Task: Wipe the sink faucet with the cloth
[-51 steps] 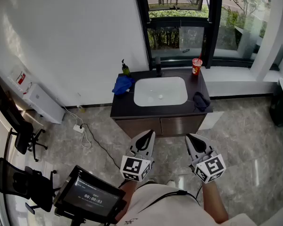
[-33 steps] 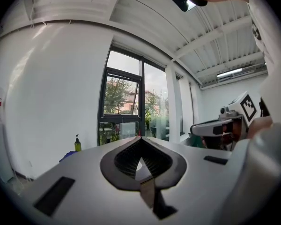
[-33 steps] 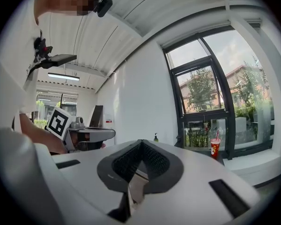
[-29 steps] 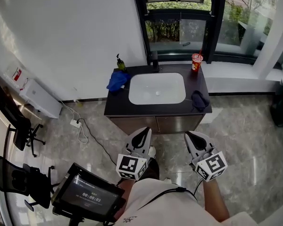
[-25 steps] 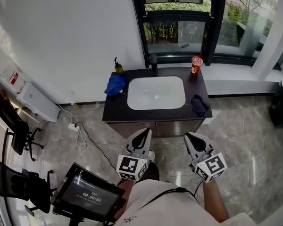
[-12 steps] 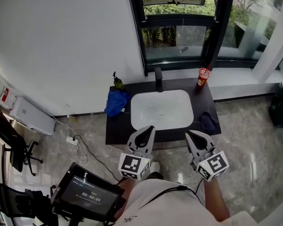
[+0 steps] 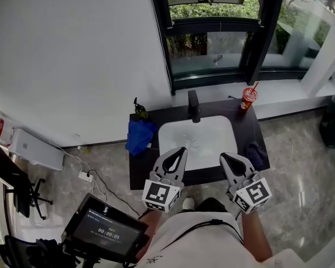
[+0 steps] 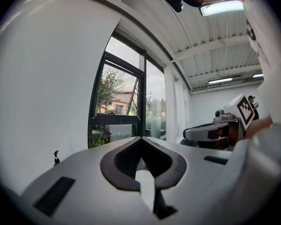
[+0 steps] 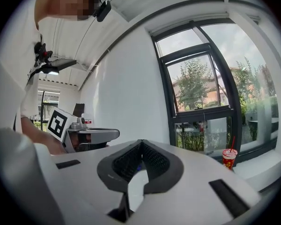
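Two empty grippers, left gripper (image 7: 177, 151) and right gripper (image 7: 224, 157), jaws fully closed. Upright black faucet (image 7: 194, 105) beyond the fingertips, spout pointing toward them; crumpled blue cloth (image 7: 139, 135) beyond-left of left fingers. Black screen (image 7: 106, 233) reads 00:00:05.

Ahead of the right gripper (image 7: 223, 156) and a little to its right, we see a red cup (image 7: 248, 98) with a straw, standing at the back corner of the black counter (image 7: 138, 172). Ahead of the left gripper (image 7: 181, 149) and to its left, a small dark bottle (image 7: 138, 109) stands close to the wall. Beyond both tools rises a dark-framed window (image 7: 212, 43) with greenery outside. Behind the left gripper and to its left, we find a tablet screen (image 7: 105, 234) showing a timer. Farther left, on the grey floor (image 7: 301, 166), are a white box (image 7: 36, 148), a power strip (image 7: 85, 176) with its cable, and a black office chair (image 7: 17, 194).
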Demonstrator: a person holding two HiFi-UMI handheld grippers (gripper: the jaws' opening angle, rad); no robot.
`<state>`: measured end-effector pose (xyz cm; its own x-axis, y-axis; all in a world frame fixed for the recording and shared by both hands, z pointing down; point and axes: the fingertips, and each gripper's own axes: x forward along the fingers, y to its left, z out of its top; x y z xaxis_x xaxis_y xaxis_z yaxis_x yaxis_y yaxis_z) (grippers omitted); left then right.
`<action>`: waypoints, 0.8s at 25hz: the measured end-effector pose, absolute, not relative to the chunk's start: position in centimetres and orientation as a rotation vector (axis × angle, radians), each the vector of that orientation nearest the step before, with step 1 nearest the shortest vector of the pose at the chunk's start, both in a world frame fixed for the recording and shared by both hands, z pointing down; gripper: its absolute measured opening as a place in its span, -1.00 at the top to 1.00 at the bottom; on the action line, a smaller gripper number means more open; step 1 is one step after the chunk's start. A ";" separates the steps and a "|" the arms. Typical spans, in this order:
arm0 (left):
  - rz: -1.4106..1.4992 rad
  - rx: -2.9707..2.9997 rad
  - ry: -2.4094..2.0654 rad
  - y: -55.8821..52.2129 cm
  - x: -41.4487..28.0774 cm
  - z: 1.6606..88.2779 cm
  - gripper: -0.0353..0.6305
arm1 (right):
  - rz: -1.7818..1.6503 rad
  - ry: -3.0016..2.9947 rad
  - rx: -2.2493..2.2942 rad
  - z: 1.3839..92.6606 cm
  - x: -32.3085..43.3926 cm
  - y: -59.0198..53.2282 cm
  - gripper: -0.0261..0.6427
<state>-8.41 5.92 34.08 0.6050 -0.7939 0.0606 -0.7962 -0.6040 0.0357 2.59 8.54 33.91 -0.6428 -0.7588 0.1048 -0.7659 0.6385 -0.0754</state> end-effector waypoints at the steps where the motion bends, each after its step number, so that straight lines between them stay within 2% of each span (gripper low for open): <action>1: 0.059 2.764 -1.366 5.8 -8.4 34.0 0.91 | 0.177 -2.788 1.297 33.9 2.5 8.4 0.91; 20: 0.089 2.666 -1.498 -2.4 -3.2 34.6 0.91 | 0.181 -2.866 1.035 34.9 6.8 -1.0 0.91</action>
